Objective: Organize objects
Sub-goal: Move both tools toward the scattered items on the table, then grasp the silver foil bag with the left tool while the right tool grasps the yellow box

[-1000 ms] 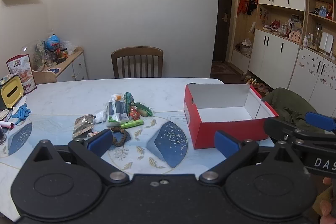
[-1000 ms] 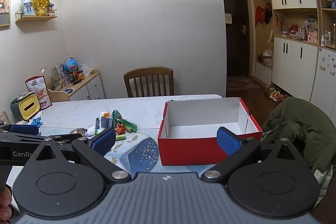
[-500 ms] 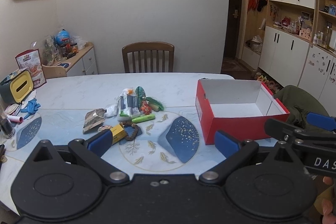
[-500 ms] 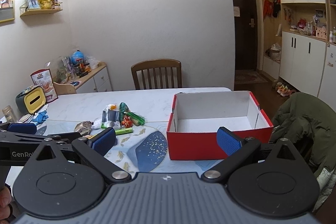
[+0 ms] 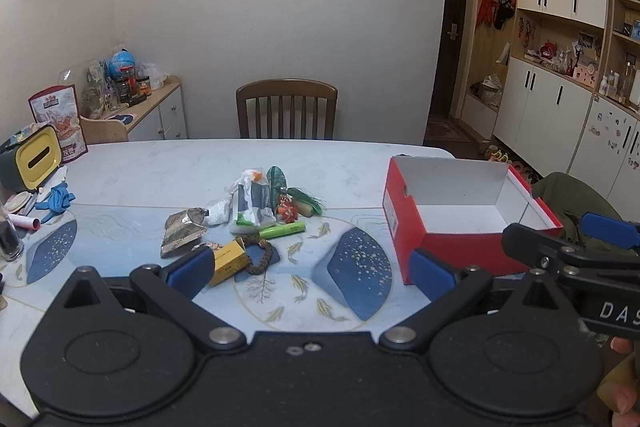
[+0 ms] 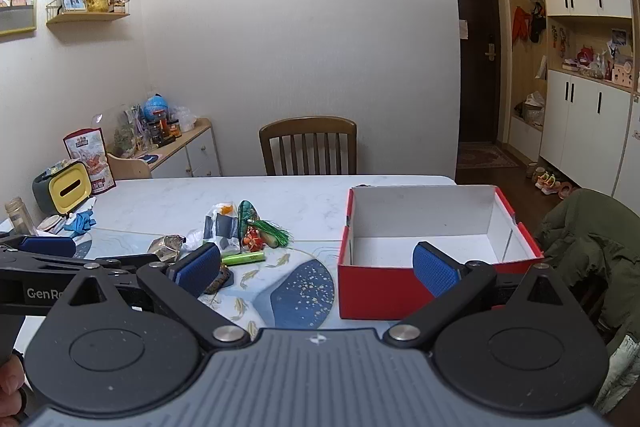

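Observation:
A heap of small items lies mid-table: a silver foil packet (image 5: 182, 231), a white plastic bag (image 5: 250, 203), a green tube (image 5: 282, 230), a yellow box (image 5: 228, 259) and a brown bracelet (image 5: 260, 257). To their right stands a red shoebox (image 5: 460, 251), white inside and empty. My left gripper (image 5: 310, 273) hovers open over the near table edge, its left pad close to the yellow box. My right gripper (image 6: 316, 269) is also open and holds nothing, its right pad in front of the red shoebox (image 6: 420, 291). Both grippers are apart from the items.
A wooden chair (image 5: 286, 107) stands at the far side. A yellow-and-black tissue box (image 5: 34, 157), blue gloves (image 5: 56, 197) and a glass (image 5: 10, 239) sit at the table's left end. A green jacket (image 6: 592, 239) hangs over a chair at the right.
Both grippers have risen and drawn back a little, so the yellow box has come into the left wrist view. Both stay open, and nothing on the table has moved.

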Action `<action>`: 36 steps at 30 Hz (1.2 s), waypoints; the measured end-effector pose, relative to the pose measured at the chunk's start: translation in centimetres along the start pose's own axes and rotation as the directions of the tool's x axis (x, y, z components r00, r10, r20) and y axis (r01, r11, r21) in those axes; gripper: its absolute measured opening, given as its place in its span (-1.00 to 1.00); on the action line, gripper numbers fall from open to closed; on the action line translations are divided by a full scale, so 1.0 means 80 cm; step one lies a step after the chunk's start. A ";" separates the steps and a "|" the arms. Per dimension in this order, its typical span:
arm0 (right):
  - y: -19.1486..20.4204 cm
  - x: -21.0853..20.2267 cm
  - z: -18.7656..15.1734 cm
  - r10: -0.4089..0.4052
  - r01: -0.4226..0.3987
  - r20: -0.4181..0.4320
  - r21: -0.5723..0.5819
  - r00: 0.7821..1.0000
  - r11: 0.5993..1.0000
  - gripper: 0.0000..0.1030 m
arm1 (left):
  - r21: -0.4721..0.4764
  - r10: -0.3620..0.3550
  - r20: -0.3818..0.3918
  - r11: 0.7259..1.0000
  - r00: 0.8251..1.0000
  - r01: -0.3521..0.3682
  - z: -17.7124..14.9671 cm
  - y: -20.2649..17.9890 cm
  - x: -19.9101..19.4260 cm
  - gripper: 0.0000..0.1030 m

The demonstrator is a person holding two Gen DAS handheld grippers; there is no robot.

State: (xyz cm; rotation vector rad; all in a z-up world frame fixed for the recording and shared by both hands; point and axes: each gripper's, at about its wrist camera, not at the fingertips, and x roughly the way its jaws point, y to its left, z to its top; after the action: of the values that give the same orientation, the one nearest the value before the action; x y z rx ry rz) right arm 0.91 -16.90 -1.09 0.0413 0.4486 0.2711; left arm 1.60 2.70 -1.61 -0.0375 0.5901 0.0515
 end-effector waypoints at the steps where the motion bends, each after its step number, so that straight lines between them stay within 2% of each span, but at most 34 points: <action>1: 0.004 0.004 0.001 -0.002 0.002 -0.001 -0.001 1.000 1.000 1.00 | -0.002 -0.005 -0.002 1.000 1.000 0.005 0.002 0.005 0.004 0.99; 13: 0.070 0.076 0.019 -0.003 0.001 -0.038 -0.050 0.999 0.999 1.00 | -0.026 -0.055 -0.042 0.998 0.998 0.054 0.028 0.084 0.074 0.99; 19: 0.103 0.127 0.023 0.031 -0.036 -0.096 -0.058 0.995 0.998 1.00 | -0.050 -0.049 -0.105 0.998 0.993 0.044 0.038 0.142 0.124 0.99; 25: 0.137 0.176 0.020 0.083 -0.097 -0.146 -0.091 0.986 0.991 1.00 | -0.035 0.004 -0.125 0.999 0.992 -0.009 0.042 0.197 0.175 0.99; 30: 0.168 0.211 0.013 0.120 -0.147 -0.198 -0.127 0.973 0.981 1.00 | -0.059 0.025 -0.168 0.998 0.985 -0.035 0.053 0.242 0.223 0.99; 36: 0.199 0.255 -0.009 0.149 -0.198 -0.253 -0.184 0.956 0.963 1.00 | -0.059 0.028 -0.222 0.997 0.975 -0.042 0.059 0.269 0.276 0.99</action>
State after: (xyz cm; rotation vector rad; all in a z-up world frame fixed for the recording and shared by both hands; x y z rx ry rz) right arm 14.31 3.94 -8.79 -0.1587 0.6534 0.4997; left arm 21.29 25.26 -10.46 -0.0954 0.8117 0.1016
